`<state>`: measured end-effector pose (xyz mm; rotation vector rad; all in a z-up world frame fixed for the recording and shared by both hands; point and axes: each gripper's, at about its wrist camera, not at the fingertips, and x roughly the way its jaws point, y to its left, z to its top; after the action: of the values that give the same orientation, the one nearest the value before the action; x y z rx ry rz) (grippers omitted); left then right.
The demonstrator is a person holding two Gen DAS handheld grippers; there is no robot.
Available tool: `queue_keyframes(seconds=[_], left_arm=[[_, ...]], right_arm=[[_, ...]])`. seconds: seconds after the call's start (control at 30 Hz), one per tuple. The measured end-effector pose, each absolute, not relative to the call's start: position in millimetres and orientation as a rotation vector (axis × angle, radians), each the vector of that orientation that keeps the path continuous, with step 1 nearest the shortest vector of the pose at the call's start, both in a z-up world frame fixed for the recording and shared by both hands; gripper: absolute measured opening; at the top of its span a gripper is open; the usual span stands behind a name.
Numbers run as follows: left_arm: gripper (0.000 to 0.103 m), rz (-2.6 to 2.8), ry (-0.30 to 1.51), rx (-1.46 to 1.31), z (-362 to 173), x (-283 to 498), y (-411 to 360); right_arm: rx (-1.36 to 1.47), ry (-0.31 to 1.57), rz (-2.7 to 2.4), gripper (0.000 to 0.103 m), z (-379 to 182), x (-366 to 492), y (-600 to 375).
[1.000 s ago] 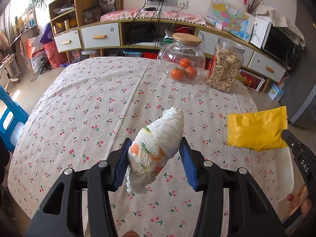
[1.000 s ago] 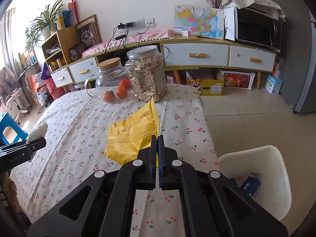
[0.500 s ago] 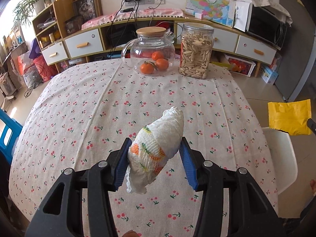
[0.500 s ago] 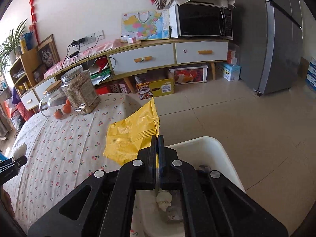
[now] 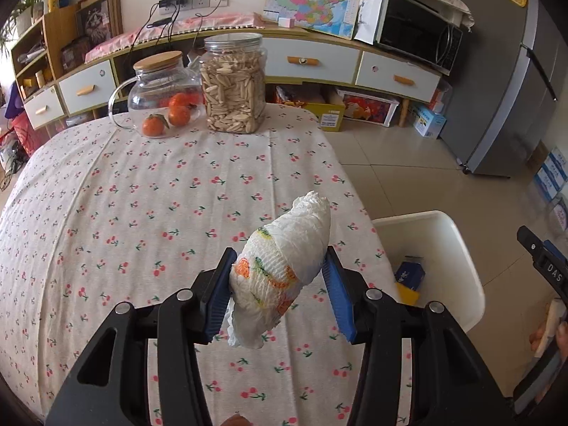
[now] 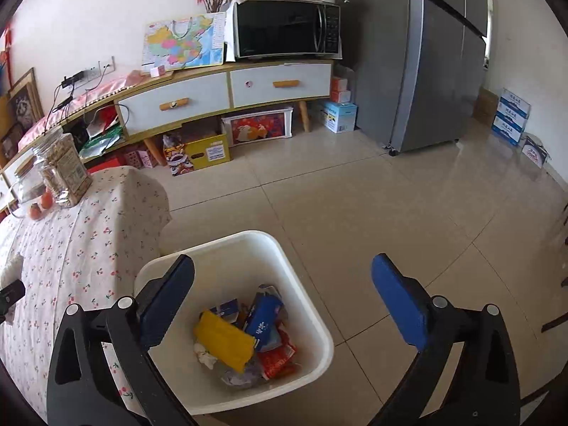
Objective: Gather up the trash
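Note:
My left gripper [image 5: 280, 287] is shut on a rolled white diaper [image 5: 284, 273] with orange print, held above the cherry-print tablecloth [image 5: 142, 213] near its right edge. My right gripper [image 6: 284, 284] is open and empty above the white trash bin [image 6: 305, 305] on the floor beside the table. The yellow snack bag [image 6: 223, 340] lies inside the bin on other wrappers. The bin also shows in the left wrist view [image 5: 458, 248], right of the table, with the right gripper's body [image 5: 543, 269] at the far right.
A glass jug with oranges [image 5: 159, 103] and a jar of seeds [image 5: 232, 85] stand at the table's far edge. A low cabinet [image 6: 227, 92], microwave [image 6: 287, 28] and grey fridge [image 6: 436, 56] line the wall. Tiled floor [image 6: 355, 213] lies right of the bin.
My right gripper swung right over the bin, opened and dropped the yellow snack bag in. My left gripper carried the diaper right, toward the bin side of the table.

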<state>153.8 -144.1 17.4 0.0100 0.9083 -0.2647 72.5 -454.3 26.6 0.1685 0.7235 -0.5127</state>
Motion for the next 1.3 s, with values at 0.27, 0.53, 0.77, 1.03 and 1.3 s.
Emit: queue_keyframes(seconds=[0.27,0.53,0.77,1.03,1.3], left_arm=[[0.049,-0.398,0.957,0.003,16,162,-235],[0.05,-0.495,0.999,0.026,8,160,-308],[0.069,-0.57,1.025,0.056,5,151,-345],[0.09,-0.444,0.945,0.084,21,131,-290],[0.096,-0.268,0.954,-0.008,24,110,-174]], right_arm=[[0.311,0.736,-0.603,0.096,26,54,-505],[0.417,0.704,-0.673,0.096,28,36,-542],[0.46,0.71,-0.679,0.096,25,29,-554],[0.429,0.741,-0.618,0.096,26,36,-510],[0.299,0.803,-0.481,0.096,17,27,-407]])
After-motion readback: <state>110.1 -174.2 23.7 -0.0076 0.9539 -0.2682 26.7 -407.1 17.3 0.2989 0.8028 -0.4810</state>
